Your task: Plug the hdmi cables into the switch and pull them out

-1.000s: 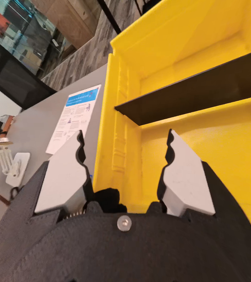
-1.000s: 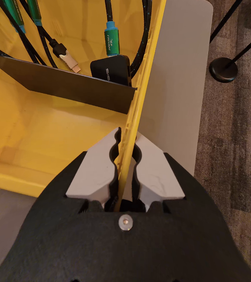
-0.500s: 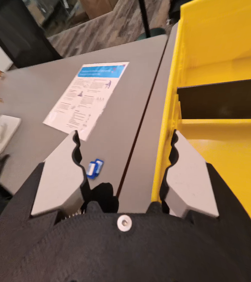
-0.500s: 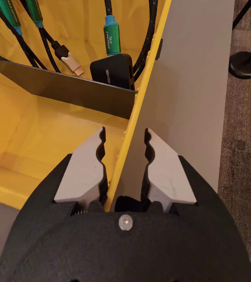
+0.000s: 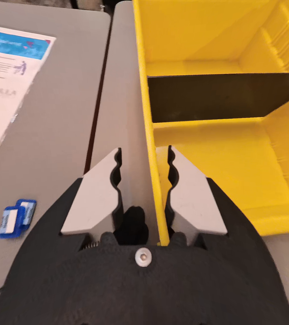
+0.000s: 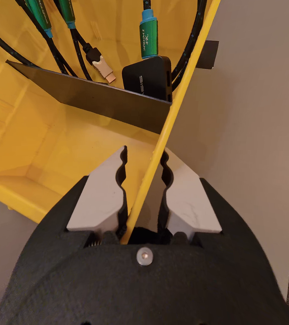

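Left gripper [image 5: 144, 149] and right gripper [image 6: 144, 149], matte black textured bodies, pale grey wedge-shaped jaws with wavy black inner edges, one silver screw at centre, small exposed spring

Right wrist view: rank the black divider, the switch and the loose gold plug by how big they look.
1. black divider
2. switch, partly hidden behind the divider
3. loose gold plug

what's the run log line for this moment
left gripper: open, straddling yellow bin wall | right gripper: open, straddling opposite wall | switch: one green hdmi cable plugged
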A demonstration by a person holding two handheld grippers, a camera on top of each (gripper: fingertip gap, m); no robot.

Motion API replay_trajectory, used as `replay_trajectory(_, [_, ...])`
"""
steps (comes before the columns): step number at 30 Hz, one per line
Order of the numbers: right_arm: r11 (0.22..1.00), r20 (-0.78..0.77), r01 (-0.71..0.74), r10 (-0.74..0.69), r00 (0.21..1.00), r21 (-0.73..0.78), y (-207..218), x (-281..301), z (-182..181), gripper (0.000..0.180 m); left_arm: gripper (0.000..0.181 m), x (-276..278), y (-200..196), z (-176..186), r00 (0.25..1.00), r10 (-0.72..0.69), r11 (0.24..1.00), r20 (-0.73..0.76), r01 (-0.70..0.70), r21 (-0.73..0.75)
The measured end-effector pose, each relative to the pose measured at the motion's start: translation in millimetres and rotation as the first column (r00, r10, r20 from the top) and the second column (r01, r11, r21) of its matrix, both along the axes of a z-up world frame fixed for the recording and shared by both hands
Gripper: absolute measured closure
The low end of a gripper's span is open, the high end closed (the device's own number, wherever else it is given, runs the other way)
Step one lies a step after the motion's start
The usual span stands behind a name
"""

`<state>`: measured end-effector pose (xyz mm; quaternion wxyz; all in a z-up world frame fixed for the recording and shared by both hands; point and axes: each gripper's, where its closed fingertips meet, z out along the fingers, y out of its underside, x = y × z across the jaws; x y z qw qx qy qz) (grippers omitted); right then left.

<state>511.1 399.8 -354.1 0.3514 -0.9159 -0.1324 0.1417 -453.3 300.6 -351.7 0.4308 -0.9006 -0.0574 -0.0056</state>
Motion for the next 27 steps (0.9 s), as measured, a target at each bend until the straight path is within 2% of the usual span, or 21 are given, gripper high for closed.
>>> replay_trajectory(4, [0.999, 0.007, -0.037, 0.038, 0.999, -0.025, -7.1, 3.0, 2.1, 0.142, 0.154, 19.1, 7.3, 2.7, 0.996, -0.089, 0.996, 0.017, 0.088, 0.034])
replay_trajectory(10, [0.992, 0.011, -0.1, 0.101, 0.995, -0.074, -26.9, -3.7, 9.8, 0.142, 0.158, 19.8, 10.0, 2.9, 0.998, -0.062, 0.997, 0.016, 0.061, 0.036])
replay_trajectory(16, [0.965, -0.016, -0.25, 0.25, 0.968, -0.085, -58.6, -29.3, 11.7, 0.142, 0.162, 24.1, 2.9, 3.9, 0.997, -0.068, 0.997, 0.03, 0.067, 0.049])
replay_trajectory(21, [0.909, -0.009, -0.404, 0.406, 0.914, -0.104, -83.4, -46.2, 14.5, 0.142, 0.164, 30.0, -4.6, 12.4, 0.996, -0.078, 0.994, 0.05, 0.074, 0.078])
replay_trajectory(27, [0.787, -0.002, -0.607, 0.61, 0.792, -0.111, -105.0, -66.6, 14.9, 0.142, 0.164, 38.7, -14.0, 34.9, 0.994, -0.094, 0.989, 0.048, 0.087, 0.122])
